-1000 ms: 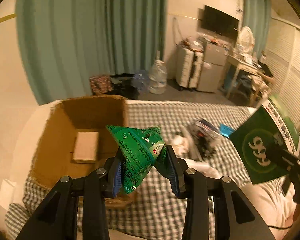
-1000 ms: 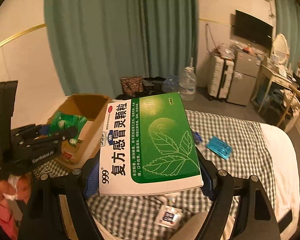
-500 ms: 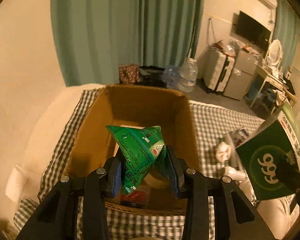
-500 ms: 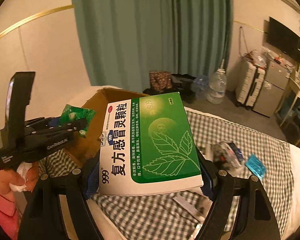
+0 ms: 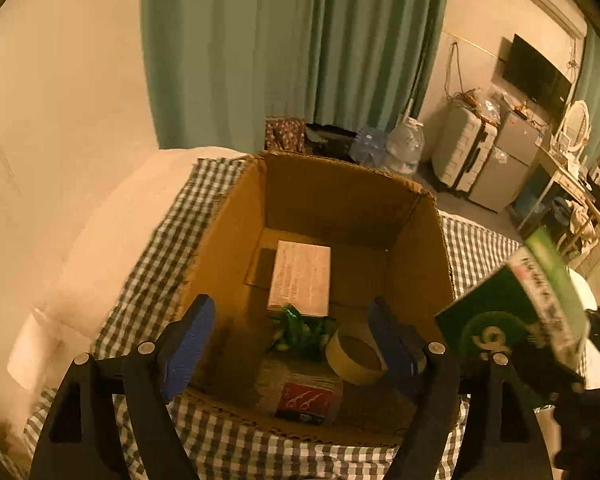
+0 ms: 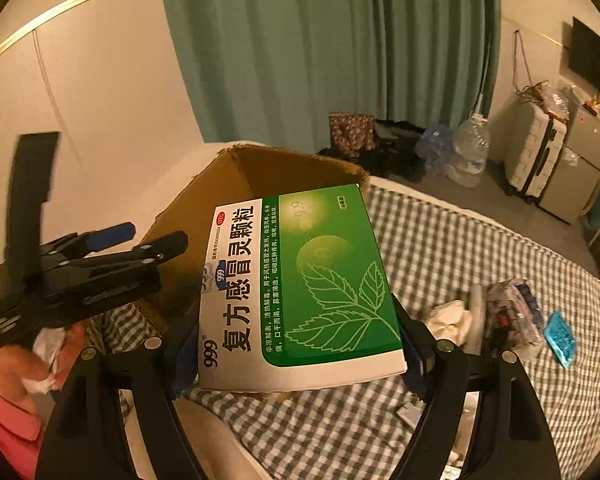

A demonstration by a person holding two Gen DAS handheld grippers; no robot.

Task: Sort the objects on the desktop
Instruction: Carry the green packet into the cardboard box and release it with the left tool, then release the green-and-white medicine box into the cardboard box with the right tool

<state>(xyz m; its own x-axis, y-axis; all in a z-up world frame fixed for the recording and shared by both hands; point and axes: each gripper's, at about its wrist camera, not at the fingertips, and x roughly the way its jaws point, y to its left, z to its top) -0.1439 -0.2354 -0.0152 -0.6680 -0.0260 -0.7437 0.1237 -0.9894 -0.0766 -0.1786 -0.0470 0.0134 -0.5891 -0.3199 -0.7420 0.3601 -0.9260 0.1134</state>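
You are holding both grippers over an open brown cardboard box [image 5: 340, 216] that sits on a bed covered in a dark-and-white checked cloth [image 6: 460, 240].

The largest thing in hand is a flat green-and-white cardboard medicine carton printed with a leaf [image 6: 300, 288]. Your right gripper [image 6: 300, 360] pinches it across its width, pads pressed on the two long side edges, and it hangs just beside the box's near corner. It looks light and stiff, but hollow, so a hard squeeze could dent it. The side edges where you hold it now are likely the firmest place to grip.

Inside the box lie a pale flat rectangular carton [image 5: 300, 280], a tan roll of tape [image 5: 356, 352], a dark card pack with a red label showing scissors [image 5: 308, 400], and a small crinkled green foil sachet [image 5: 300, 332]. The sachet looks very light, soft and slippery, best taken by a sealed edge.

Your left gripper [image 5: 292, 352] hangs above the box with its blue pads spread wide and opening, nothing between them.

Compared with a second ago, the sachet has left the left pads and now lies on the box floor, beside the tape roll and touching the pale carton's near end. Both grippers have swung from beside the box to nearly over it. The right grip on the medicine carton is unchanged.
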